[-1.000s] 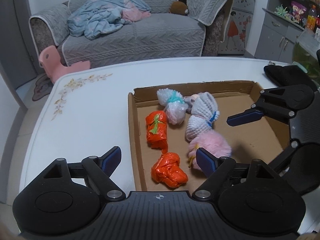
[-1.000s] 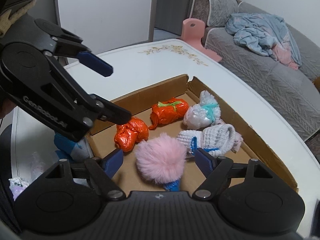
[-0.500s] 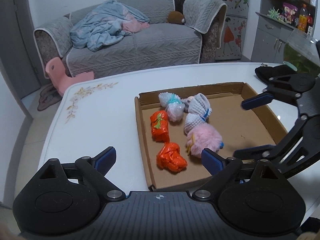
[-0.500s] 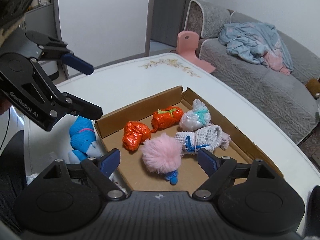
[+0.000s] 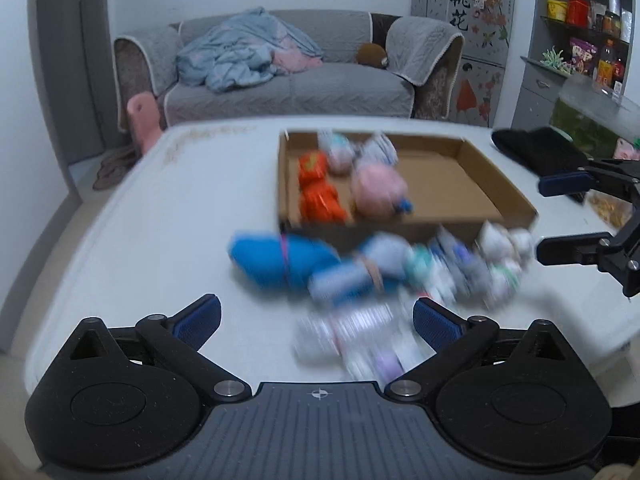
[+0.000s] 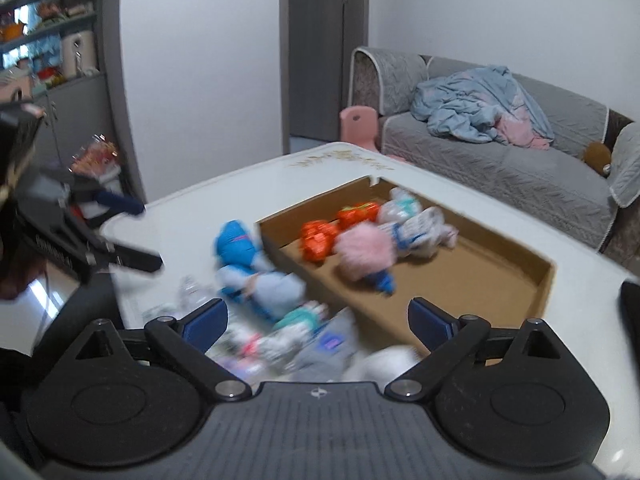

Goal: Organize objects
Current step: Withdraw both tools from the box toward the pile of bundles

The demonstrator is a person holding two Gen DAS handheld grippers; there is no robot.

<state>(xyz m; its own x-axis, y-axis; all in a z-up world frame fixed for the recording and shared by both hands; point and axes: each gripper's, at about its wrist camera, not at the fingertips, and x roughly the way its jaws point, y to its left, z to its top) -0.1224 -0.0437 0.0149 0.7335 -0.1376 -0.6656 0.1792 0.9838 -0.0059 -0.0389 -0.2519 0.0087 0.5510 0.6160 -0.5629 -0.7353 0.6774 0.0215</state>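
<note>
Cardboard tray (image 5: pixel 496 184): on the white counter (image 5: pixel 160 220), toward its far edge; its near wall faces both claws.
Inside the tray: two orange bundles (image 5: pixel 320 196) along its left wall, a pink fluffy ball (image 5: pixel 378 190) just beside them, and white net-wrapped bundles (image 6: pixel 420 224) behind, toward the far-left corner. The right part of the tray floor is bare cardboard.
Loose pile (image 5: pixel 400 272): blurred small bundles on the counter, just outside the tray's near wall, between tray and near edge.
Blue bundle (image 5: pixel 276 260): at the left end of that pile, near the tray's near-left corner, lying on the counter.
Left claw (image 5: pixel 316 318): spread wide, holding nothing; it hangs over the near edge, with the blurred pile ahead and partly between its fingers.
Right claw (image 6: pixel 316 316): spread wide, holding nothing; above the pile's right end, the tray's near wall just ahead.
Black cloth (image 5: pixel 536 152): on the counter, right of the tray.
Beyond the counter: grey sofa (image 5: pixel 288 84) with a blue blanket (image 5: pixel 240 56), a pink stool (image 5: pixel 140 116) beside it.
</note>
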